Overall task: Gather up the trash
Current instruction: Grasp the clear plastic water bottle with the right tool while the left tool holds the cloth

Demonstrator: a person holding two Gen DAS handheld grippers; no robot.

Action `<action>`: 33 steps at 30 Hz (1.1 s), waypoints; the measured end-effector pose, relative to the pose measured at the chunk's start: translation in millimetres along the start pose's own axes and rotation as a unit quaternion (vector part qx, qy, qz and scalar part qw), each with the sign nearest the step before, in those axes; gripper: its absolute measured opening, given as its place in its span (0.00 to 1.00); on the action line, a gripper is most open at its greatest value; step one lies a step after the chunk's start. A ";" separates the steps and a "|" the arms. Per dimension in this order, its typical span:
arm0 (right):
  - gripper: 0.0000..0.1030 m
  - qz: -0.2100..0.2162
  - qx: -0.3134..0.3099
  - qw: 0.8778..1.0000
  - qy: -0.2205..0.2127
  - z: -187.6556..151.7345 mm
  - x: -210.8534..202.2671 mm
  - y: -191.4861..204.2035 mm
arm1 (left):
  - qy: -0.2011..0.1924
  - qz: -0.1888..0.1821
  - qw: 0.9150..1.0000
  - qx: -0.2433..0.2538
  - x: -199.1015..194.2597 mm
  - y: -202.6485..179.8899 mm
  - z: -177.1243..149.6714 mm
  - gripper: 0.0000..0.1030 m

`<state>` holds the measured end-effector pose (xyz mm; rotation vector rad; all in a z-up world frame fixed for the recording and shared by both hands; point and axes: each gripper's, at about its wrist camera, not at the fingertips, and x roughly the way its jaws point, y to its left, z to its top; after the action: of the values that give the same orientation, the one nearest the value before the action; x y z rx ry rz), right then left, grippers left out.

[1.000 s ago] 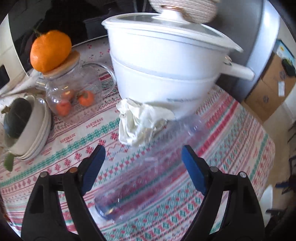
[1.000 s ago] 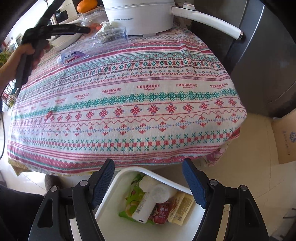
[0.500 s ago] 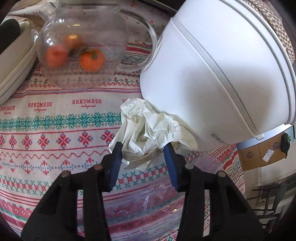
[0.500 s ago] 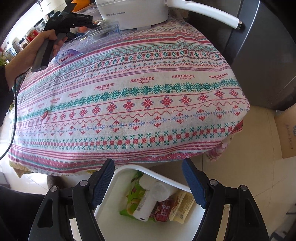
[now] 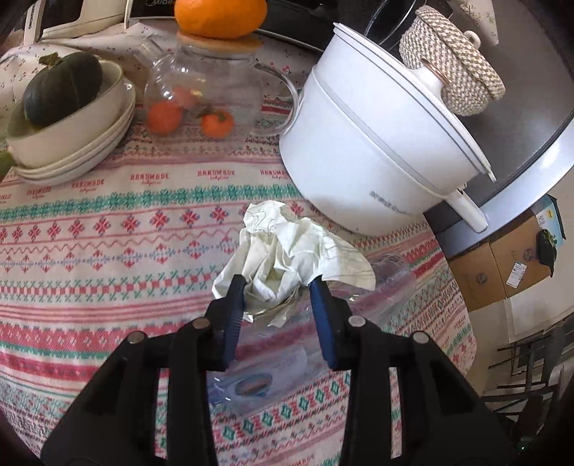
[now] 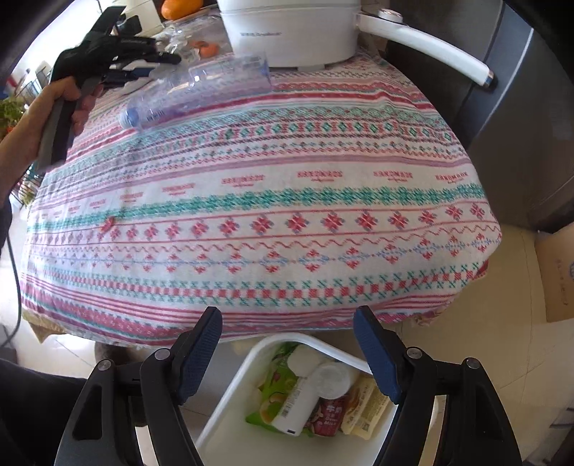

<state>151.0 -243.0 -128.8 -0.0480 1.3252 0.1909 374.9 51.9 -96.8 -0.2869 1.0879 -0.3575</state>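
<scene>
A crumpled cream paper (image 5: 287, 251) sits between the blue pads of my left gripper (image 5: 276, 290). The jaws are closing and both pads press into the wad. It hangs over a clear plastic bottle (image 5: 387, 283) lying on the patterned tablecloth (image 5: 107, 251). In the right wrist view that bottle (image 6: 201, 86) lies near the white pot, and a hand holds the left gripper (image 6: 158, 66) beside it; the paper is hidden there. My right gripper (image 6: 287, 319) stands open and empty above a white bin (image 6: 251, 358) holding a white bottle (image 6: 308, 398) and wrappers.
A big white pot (image 5: 376, 143) with a long handle stands right behind the paper. A glass jug (image 5: 204, 93) with an orange (image 5: 220, 16) on top and stacked bowls (image 5: 71, 143) are at the back left. A cardboard box (image 5: 502, 265) sits on the floor past the table's right edge.
My left gripper went from wide open over the bottle to the paper and closed on it, then drew back from the pot while rolling. The right gripper stayed open over the bin.
</scene>
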 end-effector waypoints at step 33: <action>0.80 0.096 0.289 0.950 -0.062 88.5 29.0 53.8 | -0.036 0.037 0.999 -0.009 -150.7 4.1 -185.9 0.38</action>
<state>233.6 -174.2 -131.2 0.5829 1.2153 -0.0373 145.7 109.1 -58.1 -0.2734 1.0279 -0.2697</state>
